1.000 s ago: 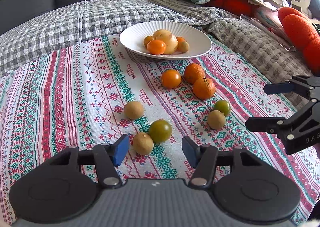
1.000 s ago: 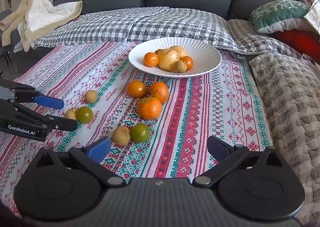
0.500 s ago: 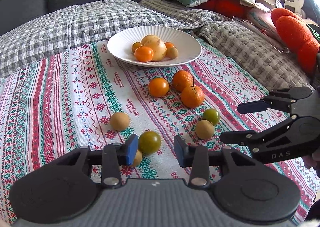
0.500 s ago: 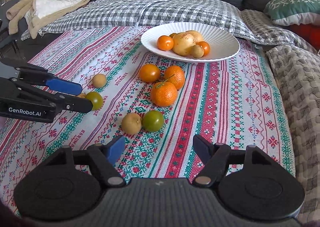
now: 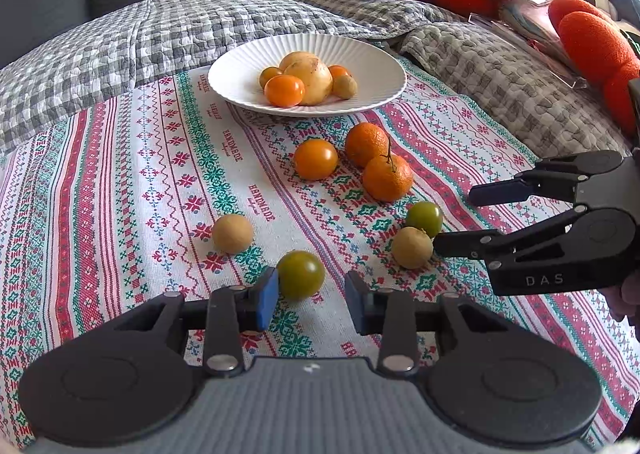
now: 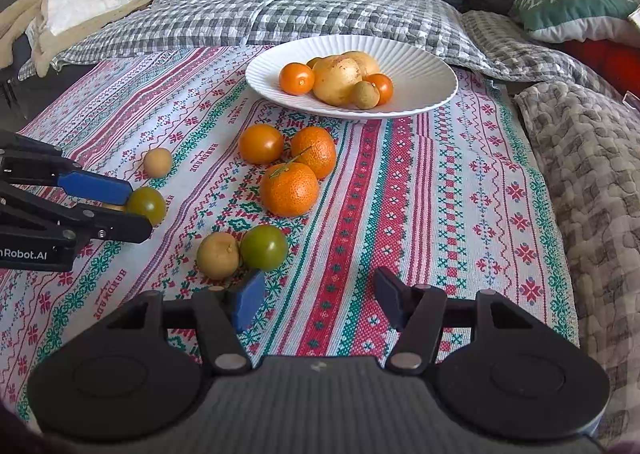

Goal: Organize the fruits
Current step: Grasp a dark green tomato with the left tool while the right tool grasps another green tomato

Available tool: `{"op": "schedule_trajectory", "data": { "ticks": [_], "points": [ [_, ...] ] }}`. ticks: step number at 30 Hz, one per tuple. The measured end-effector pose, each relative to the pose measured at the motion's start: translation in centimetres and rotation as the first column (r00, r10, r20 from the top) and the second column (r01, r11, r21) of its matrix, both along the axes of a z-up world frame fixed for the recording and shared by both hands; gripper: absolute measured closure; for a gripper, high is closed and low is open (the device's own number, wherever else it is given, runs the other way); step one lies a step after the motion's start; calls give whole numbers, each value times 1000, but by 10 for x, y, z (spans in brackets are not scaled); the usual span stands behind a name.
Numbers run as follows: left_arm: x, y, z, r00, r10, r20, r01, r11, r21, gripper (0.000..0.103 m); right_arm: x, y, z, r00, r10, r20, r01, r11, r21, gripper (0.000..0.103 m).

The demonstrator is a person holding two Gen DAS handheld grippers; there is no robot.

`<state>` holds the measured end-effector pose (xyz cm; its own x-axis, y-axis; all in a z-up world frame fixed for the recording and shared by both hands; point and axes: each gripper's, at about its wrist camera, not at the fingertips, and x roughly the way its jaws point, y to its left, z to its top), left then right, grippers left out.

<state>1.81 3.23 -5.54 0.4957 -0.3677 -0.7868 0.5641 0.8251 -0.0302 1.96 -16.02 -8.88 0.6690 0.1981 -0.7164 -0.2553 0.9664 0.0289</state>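
The left gripper (image 5: 311, 296) has been closing; its jaws stand apart around nothing, a green tomato (image 5: 300, 274) touching the blue pad (image 5: 267, 294) at 11 o'clock, on the cloth (image 5: 120, 193).

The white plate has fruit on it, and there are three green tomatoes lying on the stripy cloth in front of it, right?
Not quite: only two green tomatoes lie on the stripy cloth, as the right wrist view shows. The white plate does have fruit on it.
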Motion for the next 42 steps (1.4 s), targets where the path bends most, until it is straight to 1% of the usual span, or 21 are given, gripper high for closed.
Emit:
{"op": "schedule_trajectory", "data": {
  "ticks": [2,4,6,9,14,25,31,32,33,34,42],
  "points": [
    [0,-2,-5,1000,1,-10,0,1000,24,73,1,2,0,1000,4,0,-4,1000,4,45],
    [1,-2,-8,1000,4,-18,-3,999,33,73,2,4,0,1000,11,0,-11,1000,8,45],
    [2,-1,-9,1000,11,-28,-11,1000,23,73,3,7,0,1000,16,2,-16,1000,9,45],
    [3,0,-9,999,17,-34,-17,1000,12,73,5,10,1,1000,23,2,-23,1000,17,49],
    [1,-1,-8,999,16,-31,-16,1000,13,73,8,14,2,999,36,-3,-36,998,43,52],
    [4,0,-7,999,45,-22,-45,999,1,73,11,25,2,997,73,-10,-73,997,40,68],
    [8,-2,-8,997,69,-30,-69,998,-4,73,13,24,3,997,70,-16,-69,996,54,78],
    [8,-2,-8,997,69,-32,-69,998,0,73,12,24,3,997,72,-17,-71,996,55,78],
    [8,-3,-8,997,68,-34,-68,998,5,76,12,24,3,997,73,-18,-72,996,55,78],
    [9,-4,-8,997,67,-34,-67,998,12,81,12,25,3,997,77,-18,-76,996,54,78],
    [11,-4,-4,997,65,-42,-65,998,4,81,9,23,5,996,84,-19,-83,995,56,78]
  ]
}}
